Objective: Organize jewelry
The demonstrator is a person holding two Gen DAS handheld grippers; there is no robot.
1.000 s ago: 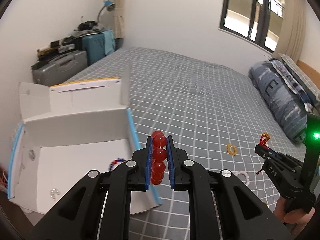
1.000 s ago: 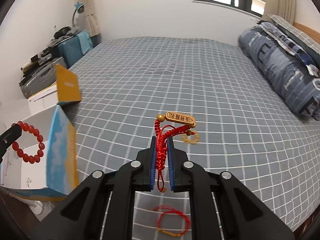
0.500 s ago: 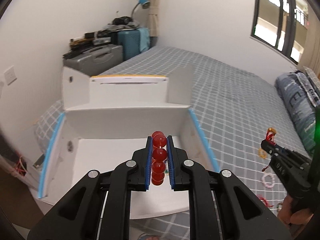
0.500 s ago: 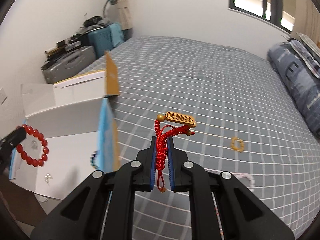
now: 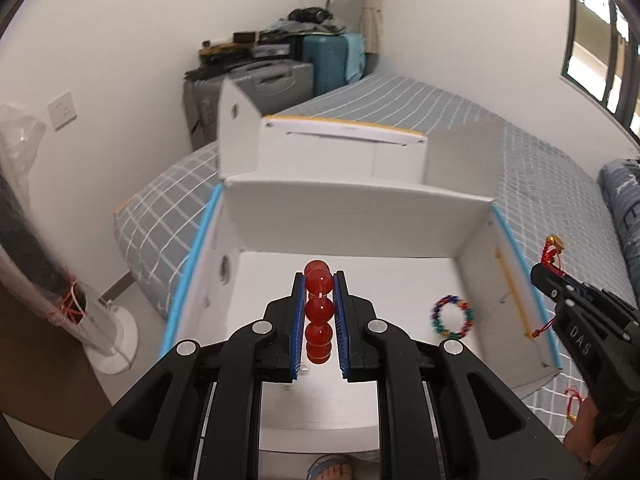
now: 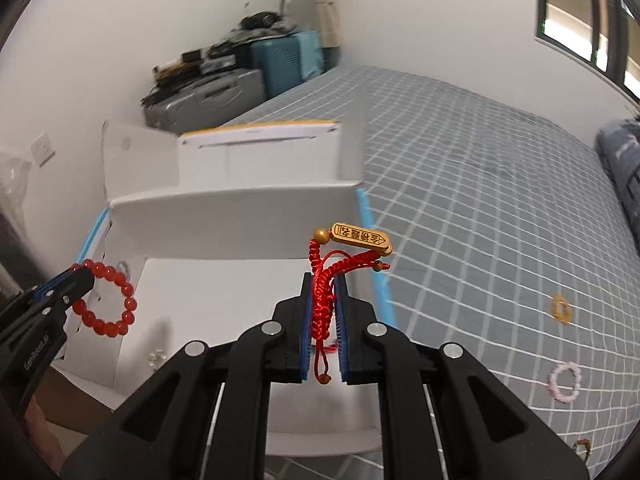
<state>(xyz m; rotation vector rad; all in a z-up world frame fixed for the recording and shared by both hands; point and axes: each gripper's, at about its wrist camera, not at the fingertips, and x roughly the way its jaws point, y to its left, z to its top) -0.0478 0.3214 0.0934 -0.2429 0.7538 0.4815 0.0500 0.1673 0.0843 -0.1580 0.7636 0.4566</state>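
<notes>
My left gripper (image 5: 319, 280) has its jaws closed on the red bead bracelet (image 5: 318, 308), the beads stacked in a line between the blue pads; from the right wrist view the rest of that bracelet (image 6: 105, 300) hangs as a full loop below the left gripper (image 6: 82, 280), over the left side of the box. I hold it above the floor of the open white cardboard box (image 5: 360, 216), which sits at the corner of the bed (image 5: 532, 160) with its flaps standing up at the far side. A multicoloured bead bracelet (image 5: 453, 317) lies flat on the box floor near its right wall.

My right gripper (image 6: 322, 280) has its jaws shut on the red braided cord bracelet (image 6: 325, 300), with its gold tag (image 6: 360, 236) sticking up above the tips and a knotted end dangling below. It hovers over the right wall of the box (image 6: 240, 208); in the left wrist view the same gripper (image 5: 540, 270) sits just outside that wall.

On the grey checked bed cover (image 6: 500, 200) to the right lie a yellow bead ring (image 6: 561, 309), a pink bead bracelet (image 6: 565, 382) nearer the bed's near edge, and a darker one (image 6: 582, 449) partly cut off by the view's rim. Suitcases (image 6: 224, 96) are stacked against the wall beyond the bed.
</notes>
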